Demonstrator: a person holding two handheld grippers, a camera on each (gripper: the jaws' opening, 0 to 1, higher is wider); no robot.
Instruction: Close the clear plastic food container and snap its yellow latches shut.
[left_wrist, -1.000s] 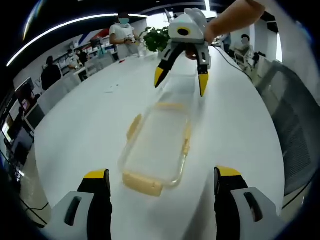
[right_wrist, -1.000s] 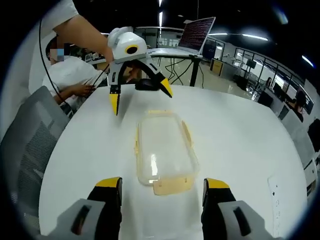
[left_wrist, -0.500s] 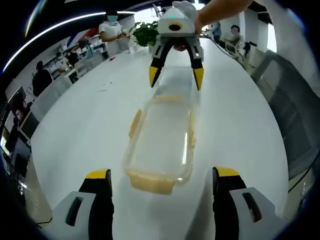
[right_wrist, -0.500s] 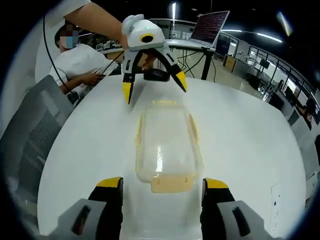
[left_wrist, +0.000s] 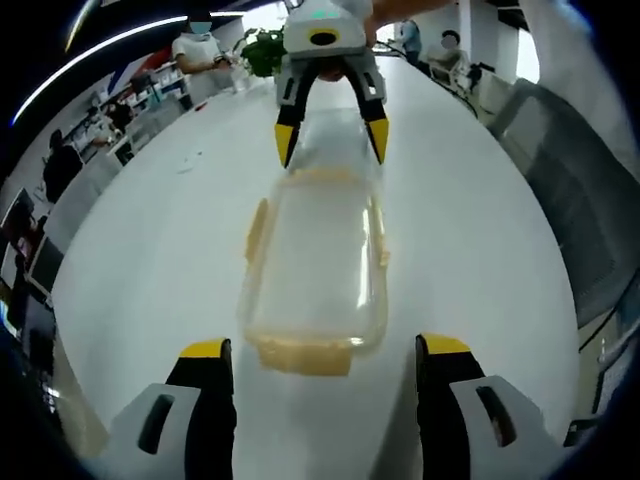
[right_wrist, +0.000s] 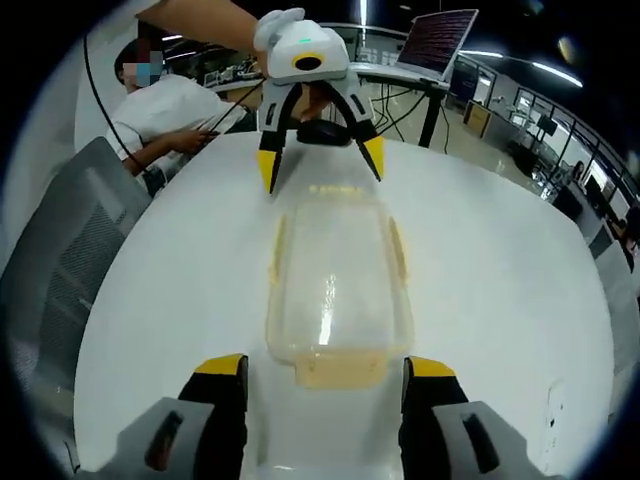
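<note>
1. The left gripper (left_wrist: 320, 352) is released, its jaws spread wide at the near end of the container (left_wrist: 314, 262).
2. The right gripper (right_wrist: 320, 368) is likewise released, at the opposite end.
3. The container lies lengthwise between them on the white table (left_wrist: 170, 240), lid on, yellow latches (left_wrist: 257, 228) along its sides.
4. A chair (right_wrist: 60, 260) stands beside the table.

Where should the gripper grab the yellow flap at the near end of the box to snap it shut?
Probably the outer edge of the near yellow latch, which sticks out flat from the short end of the clear container. The right gripper, jaws open on either side of it, could come straight in from that end and press the flap against the wall.
</note>
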